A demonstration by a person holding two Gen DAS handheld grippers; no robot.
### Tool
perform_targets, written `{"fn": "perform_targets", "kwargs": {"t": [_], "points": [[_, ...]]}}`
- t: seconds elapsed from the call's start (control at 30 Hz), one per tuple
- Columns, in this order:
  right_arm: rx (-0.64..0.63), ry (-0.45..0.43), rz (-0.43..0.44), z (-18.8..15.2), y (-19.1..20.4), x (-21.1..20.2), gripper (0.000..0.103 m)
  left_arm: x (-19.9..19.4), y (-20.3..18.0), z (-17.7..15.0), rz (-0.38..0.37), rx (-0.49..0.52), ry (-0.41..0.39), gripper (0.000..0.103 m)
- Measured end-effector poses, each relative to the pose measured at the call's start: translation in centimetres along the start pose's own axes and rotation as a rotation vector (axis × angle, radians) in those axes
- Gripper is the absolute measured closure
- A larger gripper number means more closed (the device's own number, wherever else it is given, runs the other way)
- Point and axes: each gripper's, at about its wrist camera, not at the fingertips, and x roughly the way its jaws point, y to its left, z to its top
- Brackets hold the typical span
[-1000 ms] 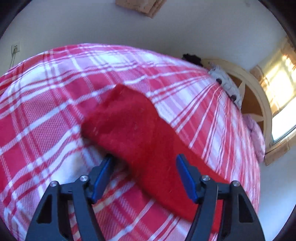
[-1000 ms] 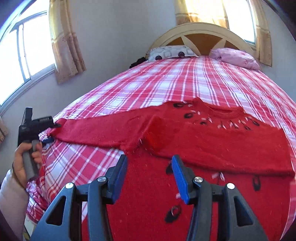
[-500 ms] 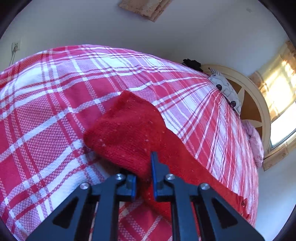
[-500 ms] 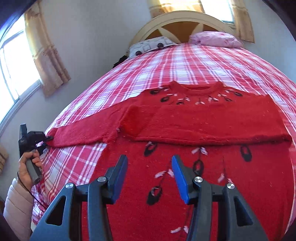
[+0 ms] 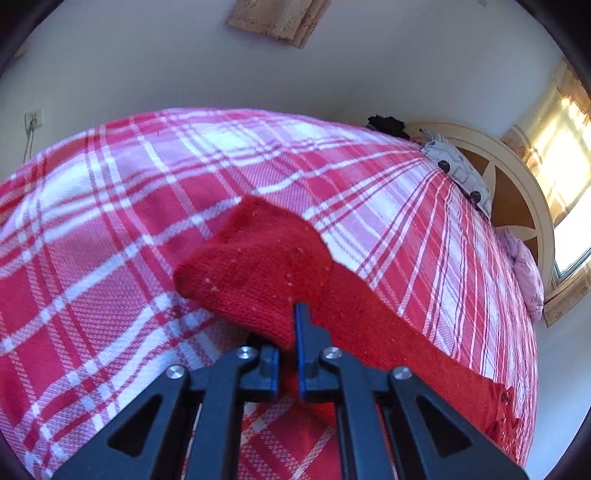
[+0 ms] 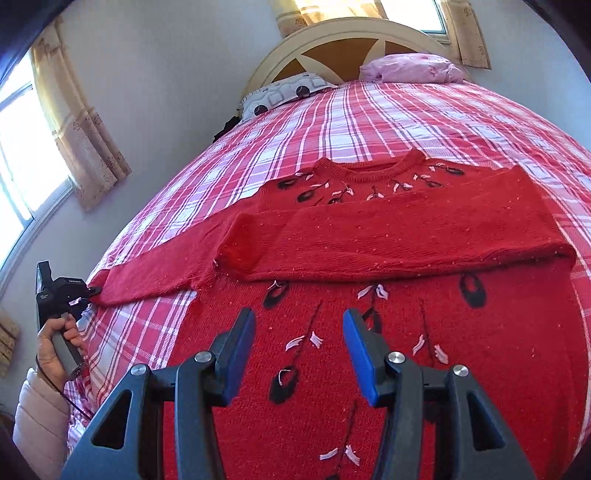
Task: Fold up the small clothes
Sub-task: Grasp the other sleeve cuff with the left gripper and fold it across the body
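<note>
A red knit sweater (image 6: 424,332) with black and white flower stitching lies flat on the plaid bed. Its right sleeve (image 6: 406,240) is folded across the chest. Its left sleeve (image 6: 155,269) stretches out to the left. My left gripper (image 5: 286,332) is shut on the cuff end of that left sleeve (image 5: 258,266); it also shows in the right wrist view (image 6: 88,291). My right gripper (image 6: 299,332) is open and empty, just above the sweater's lower body.
The bed has a red, pink and white plaid cover (image 6: 369,122). A patterned pillow (image 6: 284,92), a pink pillow (image 6: 410,68) and a cream headboard (image 6: 351,33) are at the far end. Curtained windows and walls lie around it.
My left gripper closed on the sleeve cuff, from open around it a second ago. My right gripper moved nearer over the sweater body and stayed open.
</note>
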Motion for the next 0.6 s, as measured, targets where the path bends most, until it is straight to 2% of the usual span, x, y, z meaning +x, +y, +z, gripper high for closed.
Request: {"fn": "perform_targets", "kwargs": {"t": [0.07,0.13,0.23,0.4,0.5,0.57,0.6], "points": [[-0.006,0.004,0.006,-0.1,0.2,0.2,0.052,-0.1,-0.6,-0.1,0.021,0.038,-0.009,0.096],[-0.011,0.005,0.012,-0.1,0.3,0.3,0.052,0.6,-0.6,-0.2,0.067,0.038,0.016,0.092],[-0.032,0.006,0.012,-0.2,0.5,0.3,0.052,0.7,0.4,-0.4,0.045,-0.011,0.014,0.089],[-0.047,-0.006,0.017,0.6,0.7,0.5,0.053,0.6,0.3,-0.4,0.054,0.046,0.006,0.088],[-0.068,-0.012,0.070,2.9,1.9,2.3,0.069,0.8,0.1,-0.2,0.057,0.047,0.004,0.088],[-0.073,0.013,0.089,4.3,3.1,4.4,0.095,0.9,0.1,-0.1,0.051,0.023,0.003,0.089],[-0.072,0.033,0.110,4.9,3.7,5.6,0.095,0.9,0.2,-0.1,0.046,0.012,0.003,0.089]]}}
